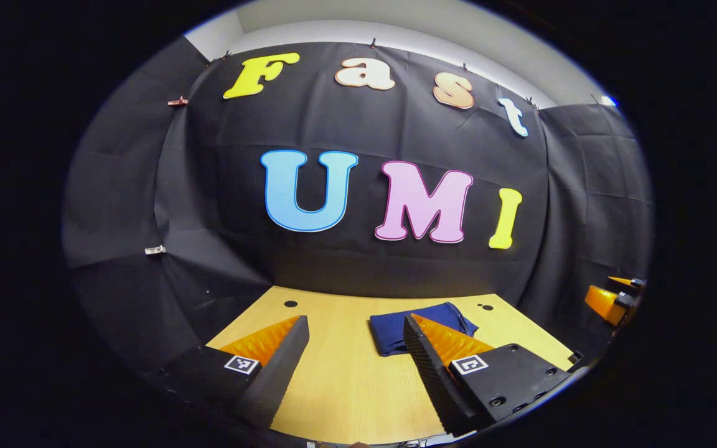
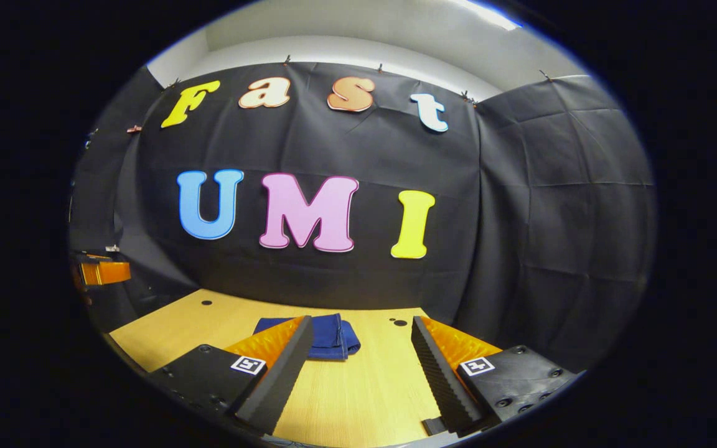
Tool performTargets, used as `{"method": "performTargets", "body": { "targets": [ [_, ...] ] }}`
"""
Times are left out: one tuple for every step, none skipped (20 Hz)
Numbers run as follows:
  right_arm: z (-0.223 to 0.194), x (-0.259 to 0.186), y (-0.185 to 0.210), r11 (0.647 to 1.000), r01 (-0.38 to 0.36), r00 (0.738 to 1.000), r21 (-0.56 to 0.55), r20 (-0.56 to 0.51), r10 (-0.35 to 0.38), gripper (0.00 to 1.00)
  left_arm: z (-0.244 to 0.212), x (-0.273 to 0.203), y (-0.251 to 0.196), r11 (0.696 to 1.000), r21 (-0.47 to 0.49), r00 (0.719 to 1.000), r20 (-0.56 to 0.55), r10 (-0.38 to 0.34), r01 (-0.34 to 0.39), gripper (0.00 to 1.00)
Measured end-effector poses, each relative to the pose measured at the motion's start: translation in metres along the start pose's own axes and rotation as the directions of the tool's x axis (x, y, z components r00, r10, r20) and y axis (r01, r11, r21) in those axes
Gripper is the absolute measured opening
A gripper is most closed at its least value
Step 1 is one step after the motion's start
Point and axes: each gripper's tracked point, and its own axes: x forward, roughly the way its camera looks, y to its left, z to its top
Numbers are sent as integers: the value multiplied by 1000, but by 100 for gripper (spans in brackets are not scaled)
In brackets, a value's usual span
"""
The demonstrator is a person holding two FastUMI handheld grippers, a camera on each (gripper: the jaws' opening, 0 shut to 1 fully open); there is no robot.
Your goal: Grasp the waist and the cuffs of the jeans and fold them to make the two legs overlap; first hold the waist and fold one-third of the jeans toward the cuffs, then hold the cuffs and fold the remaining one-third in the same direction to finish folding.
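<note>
Dark-blue jeans (image 1: 417, 326) lie folded near the wooden table's (image 1: 346, 386) far edge (nothing blocking); left gripper (image 1: 353, 339) and right gripper (image 2: 361, 339) gape wide, holding nothing.

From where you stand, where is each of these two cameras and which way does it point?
Left gripper view: rides on the left gripper, looking forward over the table at the folded jeans and the wall; its own open fingers show below.
Right gripper view: rides on the right gripper, facing likewise; its open fingers show below.
Shared: jeans, table, wall; each catches the other gripper at its edge.
</note>
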Motion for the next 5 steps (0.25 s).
{"method": "performTargets", "body": {
  "targets": [
    [1,2,6,1000,-16,1000,6,-2,16,97,0,-1,0,1000,6,1000,3,2,-2,96],
    [5,5,13,999,-33,999,10,1,33,97,0,-3,1,1000,11,1000,6,4,-4,96],
    [7,8,18,999,-45,999,9,5,45,97,-1,-4,1,1000,16,1000,6,4,-4,96],
    [9,10,23,998,-59,998,8,9,59,97,-2,-6,1,1000,19,1000,2,4,-4,96],
    [11,12,28,998,-70,997,9,12,70,92,-4,-7,1,1000,24,1000,-3,3,-3,96]
  ]
}}
